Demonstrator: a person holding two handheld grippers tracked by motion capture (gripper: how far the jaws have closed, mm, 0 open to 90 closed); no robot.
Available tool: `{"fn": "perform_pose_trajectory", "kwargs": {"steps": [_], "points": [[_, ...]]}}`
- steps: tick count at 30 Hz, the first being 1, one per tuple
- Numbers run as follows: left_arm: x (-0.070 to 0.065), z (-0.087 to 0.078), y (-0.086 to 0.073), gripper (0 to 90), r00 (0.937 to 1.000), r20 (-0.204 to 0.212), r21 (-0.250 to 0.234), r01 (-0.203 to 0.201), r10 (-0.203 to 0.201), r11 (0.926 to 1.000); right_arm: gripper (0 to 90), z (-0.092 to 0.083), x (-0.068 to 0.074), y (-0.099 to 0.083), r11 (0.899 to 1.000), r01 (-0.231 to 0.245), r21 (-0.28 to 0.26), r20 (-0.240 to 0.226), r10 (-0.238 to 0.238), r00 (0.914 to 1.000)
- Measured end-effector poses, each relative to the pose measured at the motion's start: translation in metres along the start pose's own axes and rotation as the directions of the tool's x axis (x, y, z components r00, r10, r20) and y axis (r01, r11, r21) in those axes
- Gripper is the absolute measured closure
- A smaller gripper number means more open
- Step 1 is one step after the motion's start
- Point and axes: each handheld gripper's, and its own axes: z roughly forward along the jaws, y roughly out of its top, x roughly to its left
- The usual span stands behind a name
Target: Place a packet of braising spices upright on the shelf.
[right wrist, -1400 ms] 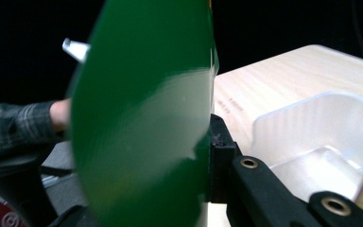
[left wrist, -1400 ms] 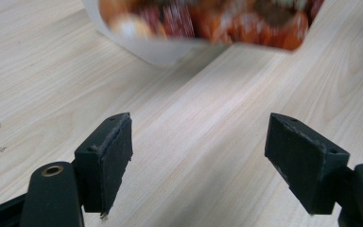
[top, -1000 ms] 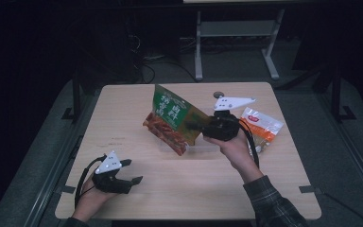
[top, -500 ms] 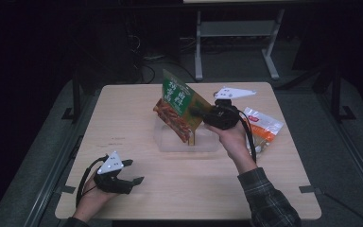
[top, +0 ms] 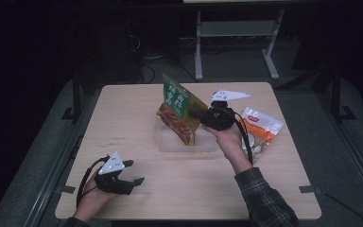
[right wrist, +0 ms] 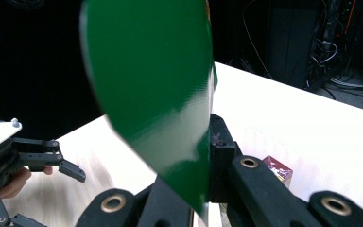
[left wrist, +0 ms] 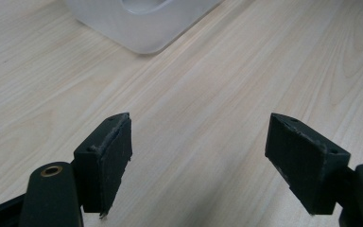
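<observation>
The right gripper (top: 203, 115) has its fingers (right wrist: 220, 161) clamped on a green and red snack bag (top: 178, 113), pinching it near one edge. In the high view the bag hangs tilted over a clear plastic container (top: 187, 144) that sits near the middle of the wooden table (top: 137, 118), with the bag's lower corner down at the container's rim or just inside it; which of the two cannot be told. The right gripper view looks along the fingers at the bag's glossy green back (right wrist: 156, 94), which curves up and away from the grip. The left gripper (top: 133, 171) rests low at the near left part of the table, well apart from the container, with its fingers (left wrist: 106, 161) spread wide and nothing between them; the left gripper view looks across bare tabletop (left wrist: 208, 94) toward a corner of the container (left wrist: 142, 23). That same gripper also appears in the right gripper view, held in the person's hand (right wrist: 9, 182). A second packet, white and orange (top: 261, 130), lies flat on the table just to the right of the right hand (top: 227, 139), near the table's right side.
</observation>
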Motion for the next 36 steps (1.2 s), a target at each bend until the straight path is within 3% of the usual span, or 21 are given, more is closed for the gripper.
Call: {"fn": "perform_pose_trajectory", "kwargs": {"steps": [28,36], "points": [[-0.001,0.004,-0.001,23.0,0.9998,0.021,0.032,-0.002,0.002,0.9995,89.7,0.033,-0.006,-0.009,0.999,-0.002,0.048,0.008,0.001,1.0000],[0.000,0.008,-0.003,21.5,0.9997,0.022,0.040,0.013,-0.014,0.9991,89.3,0.040,-0.007,-0.013,0.998,-0.002,0.067,0.010,0.001,0.9999]]}}
